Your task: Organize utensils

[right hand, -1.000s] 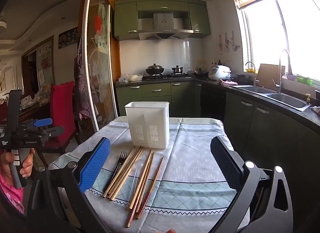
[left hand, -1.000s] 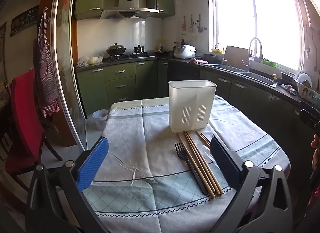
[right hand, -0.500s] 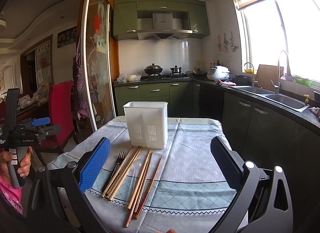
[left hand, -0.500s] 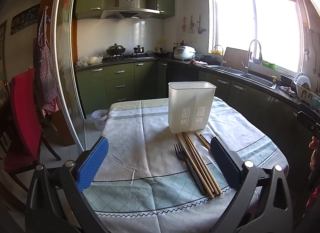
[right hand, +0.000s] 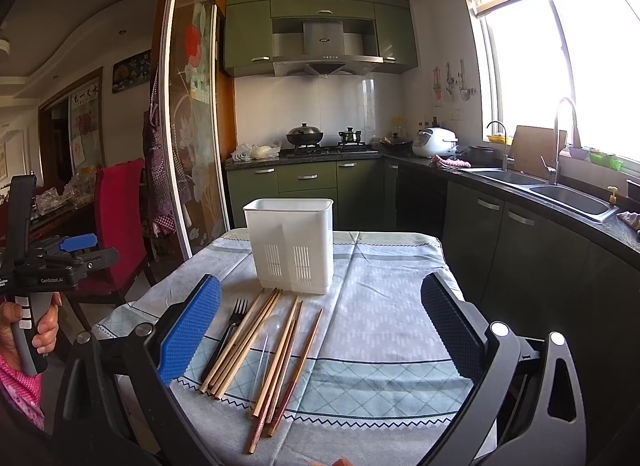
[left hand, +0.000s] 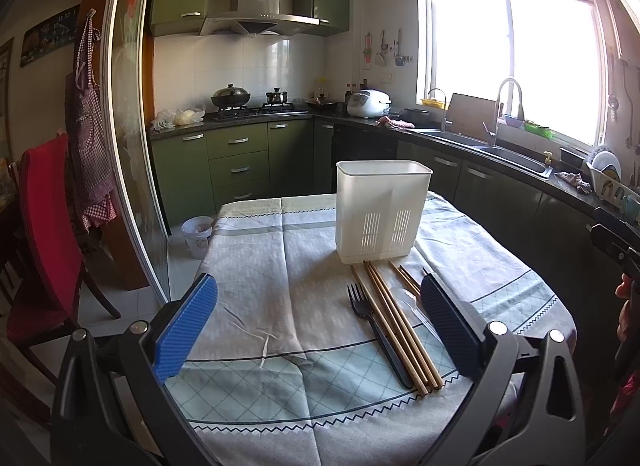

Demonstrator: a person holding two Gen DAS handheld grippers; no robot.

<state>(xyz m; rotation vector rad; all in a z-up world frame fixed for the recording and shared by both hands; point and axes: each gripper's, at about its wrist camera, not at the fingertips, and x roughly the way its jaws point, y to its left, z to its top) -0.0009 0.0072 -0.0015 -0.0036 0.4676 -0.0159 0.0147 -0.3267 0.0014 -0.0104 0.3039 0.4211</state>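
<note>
I take the white utensil holder as my landmark; it stands upright on the tablecloth toward the far side of the table. All the loose pieces lie on the near side of the holder, fanned out from its base toward me: the chopsticks, a black fork at the left edge of the fan, and a clear spoon among the sticks. Their long axes run roughly from the holder's foot back toward me.

My right gripper is spread wide and empty, with the fan lying straight below its gap. My left gripper is equally wide and empty, but the sticks sit off by its right finger. I judge the right the nearer for a first pick.
</note>
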